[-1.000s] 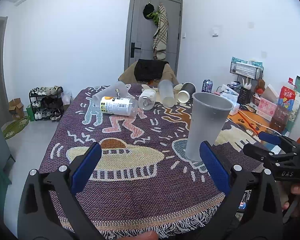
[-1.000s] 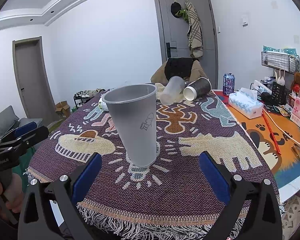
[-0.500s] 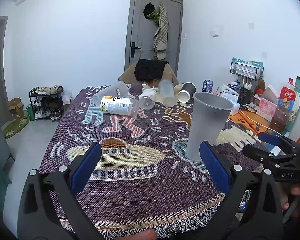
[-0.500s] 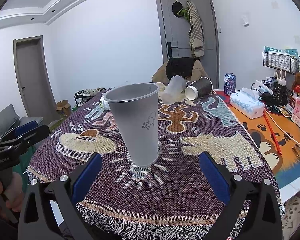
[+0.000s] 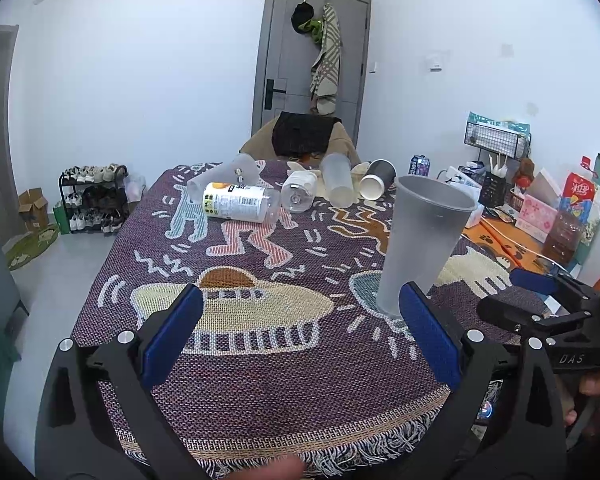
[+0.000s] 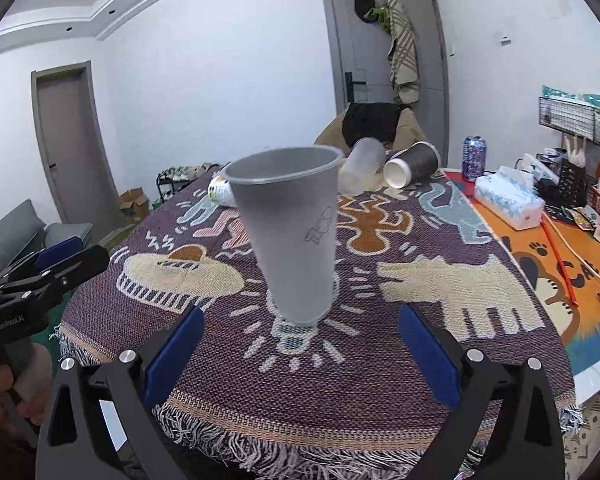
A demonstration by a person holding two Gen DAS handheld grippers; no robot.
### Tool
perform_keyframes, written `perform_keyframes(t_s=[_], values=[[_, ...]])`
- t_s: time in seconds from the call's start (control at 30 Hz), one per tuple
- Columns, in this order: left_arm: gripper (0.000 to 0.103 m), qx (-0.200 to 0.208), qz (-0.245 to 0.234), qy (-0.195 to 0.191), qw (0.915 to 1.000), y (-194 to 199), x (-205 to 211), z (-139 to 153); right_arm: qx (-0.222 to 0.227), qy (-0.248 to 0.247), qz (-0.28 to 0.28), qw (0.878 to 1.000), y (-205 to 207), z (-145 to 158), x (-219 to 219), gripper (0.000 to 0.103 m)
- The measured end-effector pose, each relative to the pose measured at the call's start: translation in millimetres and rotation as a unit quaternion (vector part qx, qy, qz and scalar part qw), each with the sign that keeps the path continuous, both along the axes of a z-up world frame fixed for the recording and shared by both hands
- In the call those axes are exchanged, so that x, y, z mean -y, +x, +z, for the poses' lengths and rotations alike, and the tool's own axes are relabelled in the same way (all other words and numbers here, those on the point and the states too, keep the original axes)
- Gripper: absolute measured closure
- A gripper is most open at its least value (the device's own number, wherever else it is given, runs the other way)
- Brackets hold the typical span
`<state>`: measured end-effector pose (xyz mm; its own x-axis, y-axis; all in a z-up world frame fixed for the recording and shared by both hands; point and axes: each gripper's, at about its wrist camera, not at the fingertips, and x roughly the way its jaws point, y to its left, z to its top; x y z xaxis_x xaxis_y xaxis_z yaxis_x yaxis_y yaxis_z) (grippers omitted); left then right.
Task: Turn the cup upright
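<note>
Currently the frosted grey cup (image 6: 290,236) is seen standing upright, mouth up, on the patterned tablecloth (image 6: 380,360), its base set on the woven light-bulb motif (image 6: 290,334) near the fringed front edge. A small printed figure is visible on the cup's wall. Nothing is touching the cup.

The right gripper (image 6: 298,354) is held just in front of the cup with its blue pads (image 6: 428,360) spread wide apart and nothing between them. The left gripper (image 5: 300,338) is positioned to the cup's left and slightly nearer the table edge, fingers likewise spread wide and empty; from its camera the cup (image 5: 418,246) is partly covered at the base by one blue pad (image 5: 428,338) (no contact can be made out).

Behind the cup, toward the far end of the table, several containers are lying on their sides: a labelled clear jar (image 5: 236,202), a clear plastic cup (image 5: 226,174) just beyond it, a white-capped bottle (image 5: 298,192), another translucent cup (image 6: 360,166) and a dark paper cup (image 6: 414,164) with a white rim. To the cup's right, a tissue box (image 6: 508,200) and a drink can (image 6: 474,158) are seen on an orange mat (image 6: 560,264). A grey door (image 6: 380,60) with hung clothing is seen beyond the table.
</note>
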<state>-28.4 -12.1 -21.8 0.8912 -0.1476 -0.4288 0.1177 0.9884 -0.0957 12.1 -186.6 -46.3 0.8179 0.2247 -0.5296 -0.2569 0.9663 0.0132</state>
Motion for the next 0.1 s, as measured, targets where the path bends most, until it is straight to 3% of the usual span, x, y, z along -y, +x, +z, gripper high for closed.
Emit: perform_keyframes(t_s=[0.1], values=[[0.005, -0.006, 0.011, -0.011, 0.9999, 4.5, -10.1, -5.1, -0.019, -0.02, 0.013, 1.0, 13.3, -4.7, -14.0, 0.008]])
